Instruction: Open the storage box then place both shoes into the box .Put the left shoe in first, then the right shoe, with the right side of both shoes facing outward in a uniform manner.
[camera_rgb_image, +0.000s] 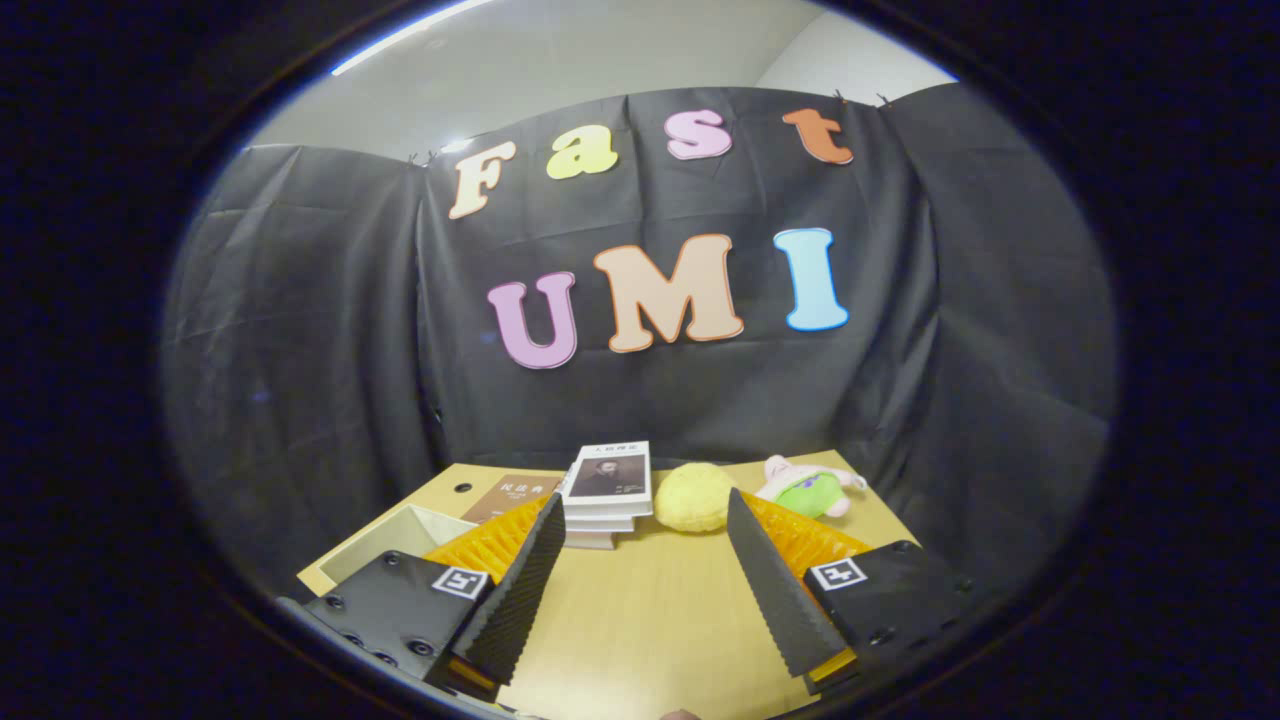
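**A:** Running left to right from where I sit: what's on the counter (620, 610)?

**B:** One open pale tray or box (395, 540), just left of the left finger. I can't tell if that's the storage box. Then one brown book (515, 493) lying flat, one stack of white books (605, 492), one yellow plush ball (693, 497), one pink-and-green plush toy (810, 488).

**A:** And the hand-held gripper (640, 570)?

**B:** Released, fingers spread wide with bare counter between them, nothing held. It's pointing level at the booth wall, so the book stack and yellow ball sit just beyond the fingertips.

**A:** Shoes?

**B:** I count none here, so I can't give their long axis or which way they lie from me. The pale box is off to my left and near; whether anything lies inside it I can't see
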